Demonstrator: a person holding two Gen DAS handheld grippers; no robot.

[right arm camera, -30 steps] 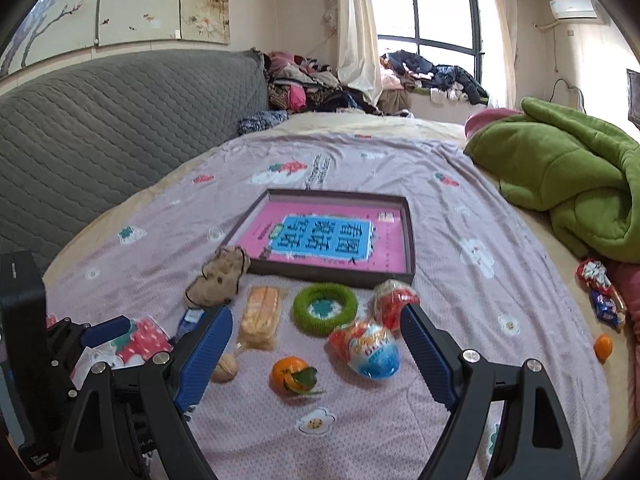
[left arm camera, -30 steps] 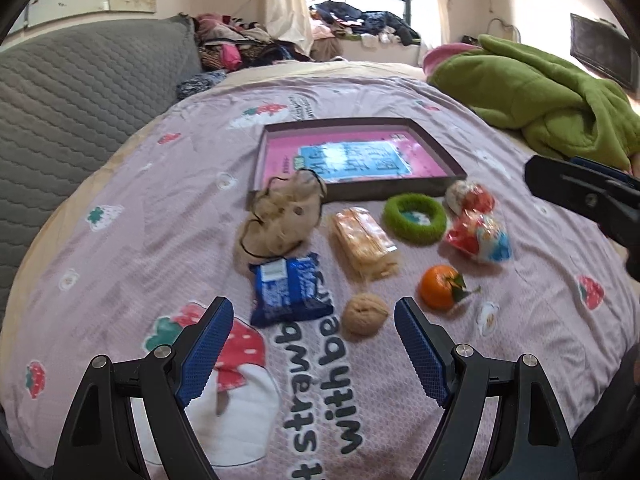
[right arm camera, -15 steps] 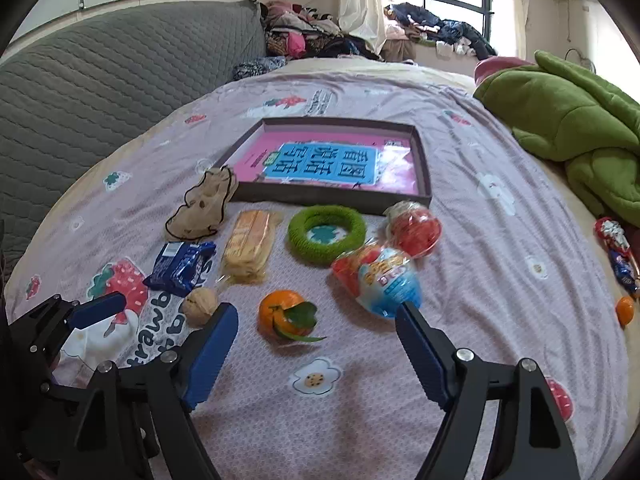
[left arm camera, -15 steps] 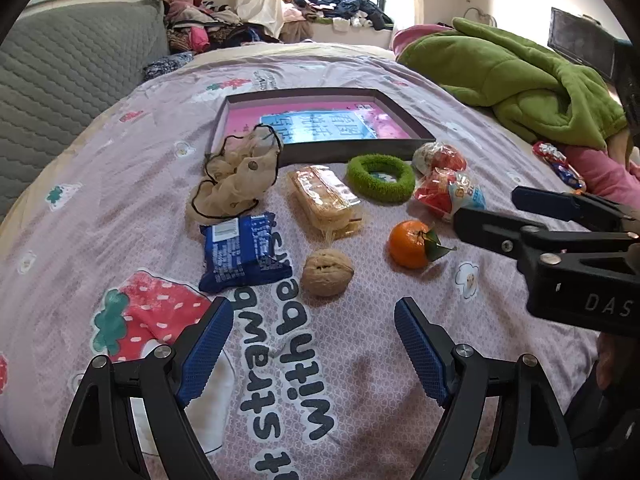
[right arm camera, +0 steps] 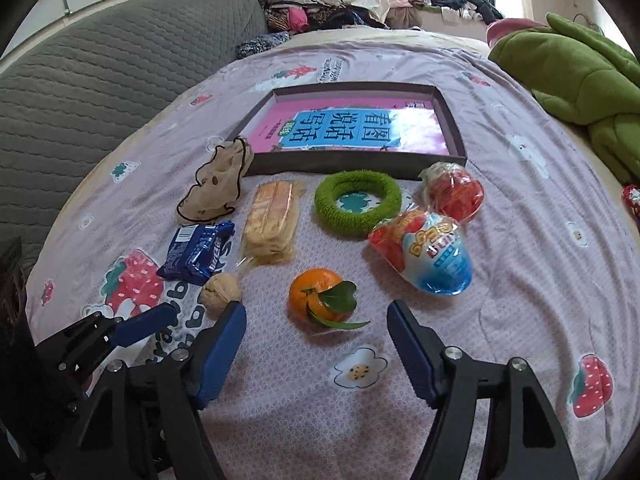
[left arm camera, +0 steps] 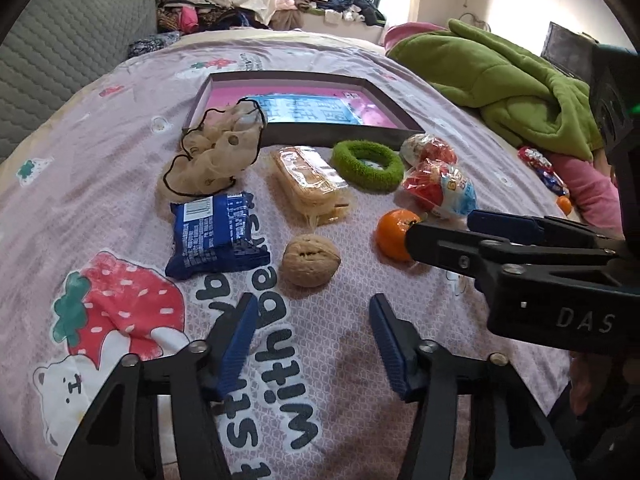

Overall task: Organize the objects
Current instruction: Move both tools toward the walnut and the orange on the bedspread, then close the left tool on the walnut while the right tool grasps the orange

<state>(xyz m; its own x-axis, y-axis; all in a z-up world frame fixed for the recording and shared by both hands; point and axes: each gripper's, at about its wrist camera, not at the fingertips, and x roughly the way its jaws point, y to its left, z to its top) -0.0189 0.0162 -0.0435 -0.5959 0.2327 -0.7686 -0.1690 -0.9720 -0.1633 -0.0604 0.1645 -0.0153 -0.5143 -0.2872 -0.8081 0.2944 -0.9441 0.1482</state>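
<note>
task at start: tray (right arm camera: 454, 120) holds only a printed sheet; all items outside on bedspread (left arm camera: 120, 128). left gripper (left arm camera: 310, 312) closing, empty, short of walnut (left arm camera: 311, 266). right gripper (right arm camera: 316, 318) closing, empty, short of tangerine (right arm camera: 320, 296). green ring (right arm camera: 357, 204) and snack packs between fruit and tray.

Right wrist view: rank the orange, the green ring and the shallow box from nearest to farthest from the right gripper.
1. Orange: just ahead of the right gripper, whose jaws are closing with nothing between them yet.
2. Green ring: farther up the bedspread, slightly right of centre.
3. Shallow box: beyond the ring, farthest back.
</note>
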